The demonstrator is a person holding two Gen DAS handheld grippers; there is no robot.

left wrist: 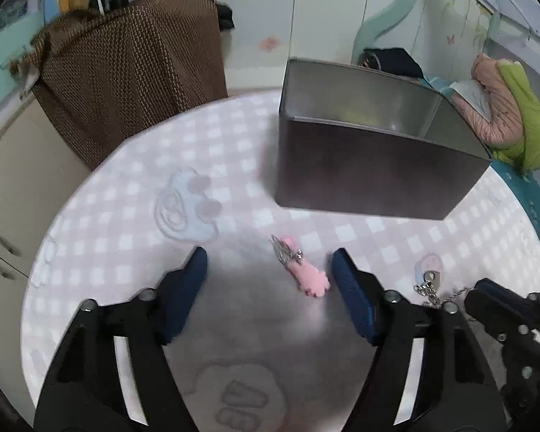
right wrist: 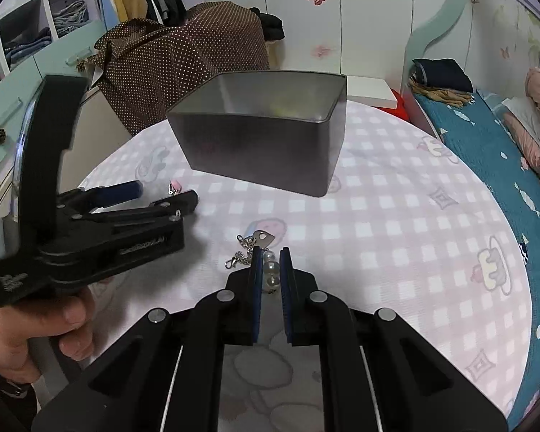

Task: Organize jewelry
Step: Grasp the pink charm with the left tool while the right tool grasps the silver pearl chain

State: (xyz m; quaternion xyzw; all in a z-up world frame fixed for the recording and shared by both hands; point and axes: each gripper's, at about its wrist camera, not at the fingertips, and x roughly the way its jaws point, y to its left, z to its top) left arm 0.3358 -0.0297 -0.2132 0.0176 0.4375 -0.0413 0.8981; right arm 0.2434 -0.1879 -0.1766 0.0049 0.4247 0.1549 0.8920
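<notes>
Two grippers sit in front of the tin (right wrist: 266, 133).
The left gripper (left wrist: 270, 262) is spread wide around a pink clip (left wrist: 300, 270). The right gripper (right wrist: 271, 270) pinches a bead chain (right wrist: 271, 268), both near the tin.

Both claws are matte black plastic with dark blue ribbed pads on the fingers. The left claw (left wrist: 270, 262) has silver round screw heads at the finger joints and white slots along its arms. The right claw (right wrist: 270, 270) has matching silver screws and thin white lines. The bare-skinned left hand (right wrist: 36, 324) shows a dark sleeve cuff.
</notes>
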